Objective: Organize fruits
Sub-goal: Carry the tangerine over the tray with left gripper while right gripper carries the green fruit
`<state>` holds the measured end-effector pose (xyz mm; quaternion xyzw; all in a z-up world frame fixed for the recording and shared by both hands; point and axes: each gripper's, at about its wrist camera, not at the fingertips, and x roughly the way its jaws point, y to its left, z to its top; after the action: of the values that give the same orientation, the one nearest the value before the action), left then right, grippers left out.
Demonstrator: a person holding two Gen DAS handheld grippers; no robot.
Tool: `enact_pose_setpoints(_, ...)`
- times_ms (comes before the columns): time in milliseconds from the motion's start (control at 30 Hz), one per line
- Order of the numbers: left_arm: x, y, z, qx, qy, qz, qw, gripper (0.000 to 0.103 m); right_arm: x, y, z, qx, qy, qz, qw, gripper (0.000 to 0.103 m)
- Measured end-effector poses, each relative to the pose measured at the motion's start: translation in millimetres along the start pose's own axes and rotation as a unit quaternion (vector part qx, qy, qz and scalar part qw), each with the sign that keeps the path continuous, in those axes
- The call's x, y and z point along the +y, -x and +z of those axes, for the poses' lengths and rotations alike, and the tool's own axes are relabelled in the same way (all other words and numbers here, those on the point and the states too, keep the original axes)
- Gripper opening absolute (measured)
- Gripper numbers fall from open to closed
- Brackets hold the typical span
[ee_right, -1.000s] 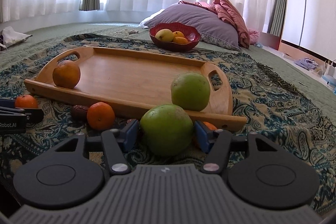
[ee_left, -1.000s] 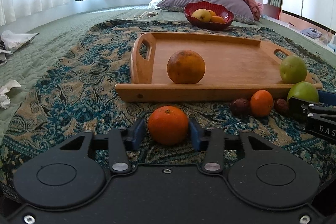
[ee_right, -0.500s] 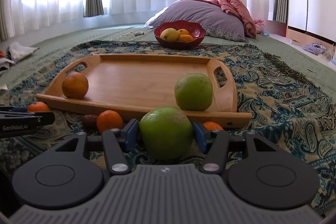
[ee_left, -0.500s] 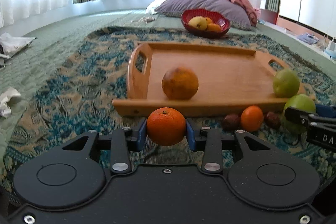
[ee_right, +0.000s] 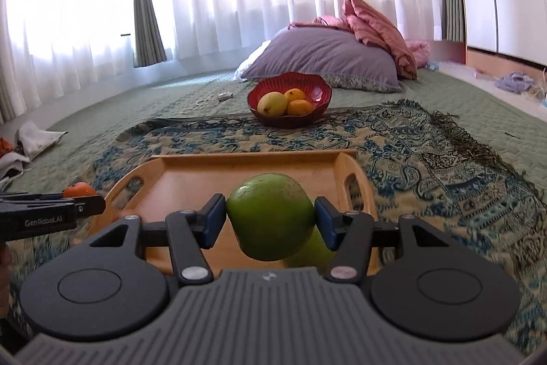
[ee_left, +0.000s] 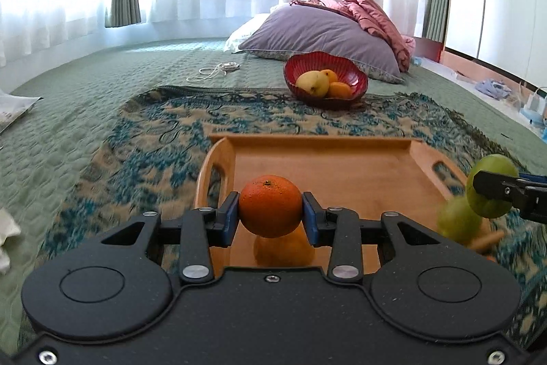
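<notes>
Orange point(ee_left: 270, 206) clamped in the left gripper point(ee_left: 270, 211), green fruit point(ee_right: 270, 216) pinched in the right gripper point(ee_right: 270, 218), both aloft over the tray's point(ee_left: 342, 173) near edge! Beneath each, one matching fruit already sits on the tray, so sorting looks partway, with these two unplaced.

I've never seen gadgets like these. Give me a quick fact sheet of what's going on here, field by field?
setting: patterned blanket spread over a green quilt, curtained windows behind
left tool: shut on an orange, held above the wooden tray
right tool: shut on a green fruit, also over the tray
on tray: another orange and another green fruit, both partly hidden
red bowl: beyond the tray, holding a yellow fruit and two small orange ones
behind: purple pillow
</notes>
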<state>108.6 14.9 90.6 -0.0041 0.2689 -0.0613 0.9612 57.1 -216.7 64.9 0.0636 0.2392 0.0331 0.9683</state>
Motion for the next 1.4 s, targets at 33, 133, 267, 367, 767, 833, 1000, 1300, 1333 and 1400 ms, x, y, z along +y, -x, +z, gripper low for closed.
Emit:
enact_pose_setpoints(33, 1, -7, 6, 0.005, 0.001, -0.002, 1.0000, 0.036, -4, -6, 6, 0.009, -0.005, 0.003, 1.000, 0.060)
enact_pose_setpoints(133, 4, -30, 22, 0.027, 0.008, -0.010, 0.9996, 0.036, -17, -33, 24, 0.048, -0.029, 0.016, 0.998, 0.060)
enact_pose_setpoints(267, 7, -60, 30, 0.055, 0.012, -0.009, 0.9984, 0.036, -31, -71, 34, 0.096, -0.053, 0.012, 0.994, 0.060)
enact_pose_setpoints(367, 7, -82, 29, 0.079, 0.012, -0.011, 0.9967, 0.036, -32, -92, 36, 0.113, -0.046, 0.001, 0.992, 0.060)
enact_pose_setpoints(767, 15, -125, 23, 0.145, -0.009, 0.004, 0.9893, 0.036, -38, -131, 32, 0.147, -0.034, -0.034, 0.988, 0.060)
enact_pose_setpoints(833, 16, -127, 22, 0.146, -0.011, 0.006, 0.9891, 0.036, -41, -134, 31, 0.150, -0.036, -0.037, 0.987, 0.060)
enact_pose_setpoints(1000, 18, -130, 20, 0.151, -0.009, 0.010, 0.9884, 0.036, -43, -137, 25, 0.153, -0.035, -0.038, 0.987, 0.060)
enact_pose_setpoints(1300, 16, -131, 17, 0.154, -0.013, 0.012, 0.9879, 0.036, -41, -135, 25, 0.153, -0.027, -0.038, 0.987, 0.060)
enact_pose_setpoints(1333, 16, -132, 16, 0.155, -0.013, 0.011, 0.9878, 0.036, -41, -135, 25, 0.153, -0.026, -0.038, 0.987, 0.060)
enact_pose_setpoints(1400, 16, -132, 16, 0.154, -0.013, 0.011, 0.9879, 0.036, -41, -135, 24, 0.153, -0.025, -0.038, 0.987, 0.060)
